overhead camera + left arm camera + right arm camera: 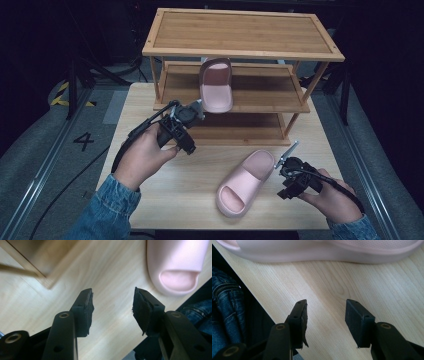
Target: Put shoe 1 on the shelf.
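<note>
Two sets of fingers are standing apart with nothing between them. Left gripper (113, 306) is showing bare wood grain in the gap of its parted fingers (86, 307), hanging over the counter (50, 310); a pale pink slipper's (176, 267) toe end is lying ahead and to one side of them in the left gripper view, and a corner of the wooden rack (42, 262) is sitting at the other side. Right gripper (326, 315) is likewise gaping, fingers (358, 317) spread over the counter, with the long side of that slipper's sole lying across the top of the right gripper view, apart from the fingertips.

From the high view, the left hand (145, 157) is holding its gripper just in front of the rack's lowest shelf; the right hand (327, 197) is keeping its gripper beside the slipper lying on the counter, near its heel end. Second pink slipper (216, 85) is resting on the rack's middle shelf, tilted, its front edge overhanging. Both forearms are wearing blue denim sleeves (107, 207).
</note>
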Motion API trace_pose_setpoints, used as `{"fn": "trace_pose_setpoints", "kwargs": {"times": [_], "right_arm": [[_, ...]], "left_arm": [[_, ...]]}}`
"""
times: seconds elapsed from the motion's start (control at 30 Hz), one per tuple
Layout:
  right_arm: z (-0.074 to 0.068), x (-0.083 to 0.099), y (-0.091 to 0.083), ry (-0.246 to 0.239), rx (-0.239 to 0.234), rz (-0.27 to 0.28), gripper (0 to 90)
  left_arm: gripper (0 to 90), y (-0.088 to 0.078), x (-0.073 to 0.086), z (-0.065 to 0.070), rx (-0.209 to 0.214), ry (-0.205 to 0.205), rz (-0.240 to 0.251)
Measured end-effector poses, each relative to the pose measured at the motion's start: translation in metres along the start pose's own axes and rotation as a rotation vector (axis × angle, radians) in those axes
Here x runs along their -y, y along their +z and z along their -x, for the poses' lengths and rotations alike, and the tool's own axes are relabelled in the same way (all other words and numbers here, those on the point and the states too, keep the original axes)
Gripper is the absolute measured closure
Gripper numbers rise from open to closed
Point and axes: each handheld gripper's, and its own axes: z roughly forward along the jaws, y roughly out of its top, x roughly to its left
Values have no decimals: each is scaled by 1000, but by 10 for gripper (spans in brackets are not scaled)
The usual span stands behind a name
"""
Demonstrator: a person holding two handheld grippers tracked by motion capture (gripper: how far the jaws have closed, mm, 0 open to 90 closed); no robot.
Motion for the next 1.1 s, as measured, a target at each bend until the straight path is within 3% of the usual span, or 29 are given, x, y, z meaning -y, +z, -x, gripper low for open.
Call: {"fn": "trace_pose_setpoints", "kwargs": {"times": [0.13, 0.17, 0.3, 0.57, 0.63, 0.73, 0.83, 0.9, 1.0, 1.1], "right_arm": [[-3, -3, -2, -2, -1, 18, 579], [-5, -5, -2, -13, -7, 25, 598], [-9, -10, 3, -28, -22, 18, 659], [-19, -20, 14, -80, -41, 2, 776], [-24, -25, 20, -100, -47, -15, 783], [-26, -29, 23, -108, -49, -23, 781], [-30, -35, 28, -134, -61, -29, 783], [-33, -39, 31, -148, -72, -36, 784], [-37, -42, 35, -161, -77, -47, 781], [-40, -43, 39, -169, -96, -58, 781]], "left_arm": [[472, 13, 14, -8, 37, -36, -9], [464, 17, 17, -11, 40, -29, -11], [436, 37, 32, -17, 70, -97, -13], [415, 61, 58, -24, 93, -160, 32], [393, 66, 62, -29, 78, -173, -1], [394, 66, 69, -34, 74, -188, 9], [353, 71, 79, -46, 96, -264, 15], [286, 74, 84, -49, 81, -240, 13], [277, 75, 87, -53, 92, -268, 35], [246, 76, 89, -55, 14, -289, 38]]}}
